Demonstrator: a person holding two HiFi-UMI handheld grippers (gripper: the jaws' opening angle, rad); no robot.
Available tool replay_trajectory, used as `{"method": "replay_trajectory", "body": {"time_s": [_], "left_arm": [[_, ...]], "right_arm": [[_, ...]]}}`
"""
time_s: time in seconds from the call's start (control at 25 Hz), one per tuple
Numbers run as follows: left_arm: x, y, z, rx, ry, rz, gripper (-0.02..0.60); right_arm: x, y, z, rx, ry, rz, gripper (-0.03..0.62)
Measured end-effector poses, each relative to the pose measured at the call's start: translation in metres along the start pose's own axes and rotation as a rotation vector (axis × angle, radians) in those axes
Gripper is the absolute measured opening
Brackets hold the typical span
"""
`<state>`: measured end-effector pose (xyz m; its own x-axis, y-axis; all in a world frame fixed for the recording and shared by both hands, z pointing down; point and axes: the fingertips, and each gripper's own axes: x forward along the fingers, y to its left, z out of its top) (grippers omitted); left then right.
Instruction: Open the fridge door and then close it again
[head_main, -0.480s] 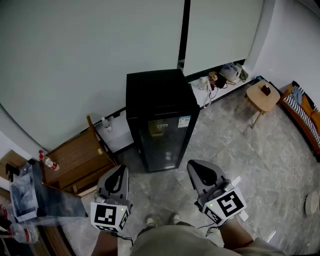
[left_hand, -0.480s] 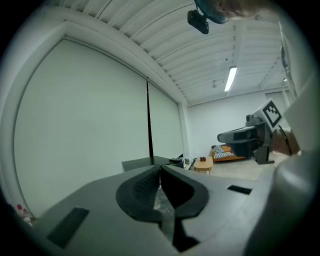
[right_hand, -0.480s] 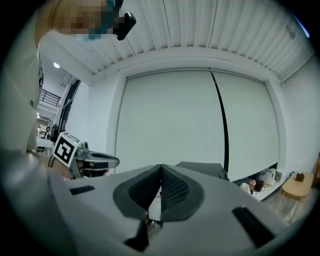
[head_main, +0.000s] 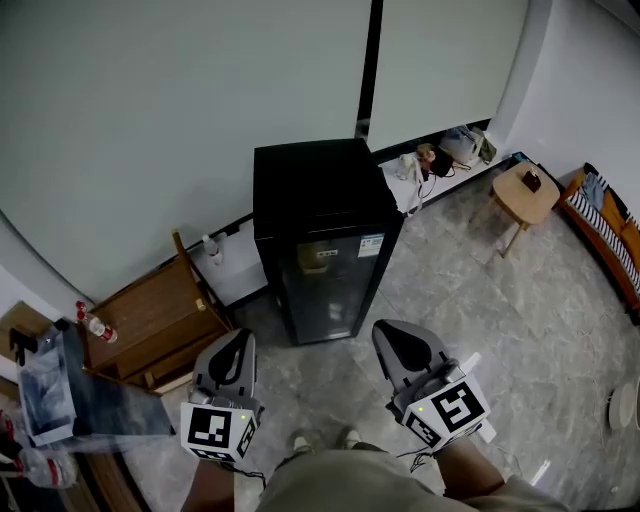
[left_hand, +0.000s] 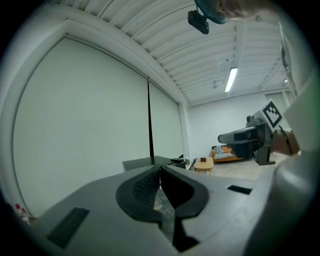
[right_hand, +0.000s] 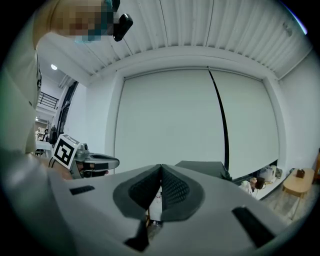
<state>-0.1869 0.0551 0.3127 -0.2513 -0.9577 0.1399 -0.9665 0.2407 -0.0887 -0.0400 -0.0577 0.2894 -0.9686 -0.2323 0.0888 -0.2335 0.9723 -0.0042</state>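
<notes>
In the head view you stand facing the fridge (head_main: 322, 235), which sits at the far edge of the floor (head_main: 520, 300) against the wall (head_main: 180, 120), with its glass door (head_main: 328, 280) shut. Your left gripper (head_main: 242, 338) and right gripper (head_main: 382, 330) hover side by side close to your body, both well short of the door and touching nothing. The opening step looks not yet begun, so you are on the approach. I judge the next move calls for stepping closer and bringing one gripper to the door's edge or handle, which I cannot make out. In the left gripper view the jaws are pressed together on nothing, and the fridge's top shows beyond the tips, well apart. In the right gripper view the jaws likewise meet with nothing between them, and the fridge lies ahead and a little to the right.
</notes>
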Motion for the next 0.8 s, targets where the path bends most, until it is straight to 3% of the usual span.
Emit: {"method": "replay_trajectory", "body": {"time_s": [0.48,0.8], "left_arm": [[0.032,0.058,-0.017,-0.027,-0.035,0.055,0.012],[0.074,0.078,-0.042,-0.075,-0.023,-0.021,0.054]], "right_arm": [[0.041,-0.009,-0.024,0.039,0.035,-0.001,-0.003],[0.080,-0.009,-0.046,0.031,0.062,0.015,-0.003]]}}
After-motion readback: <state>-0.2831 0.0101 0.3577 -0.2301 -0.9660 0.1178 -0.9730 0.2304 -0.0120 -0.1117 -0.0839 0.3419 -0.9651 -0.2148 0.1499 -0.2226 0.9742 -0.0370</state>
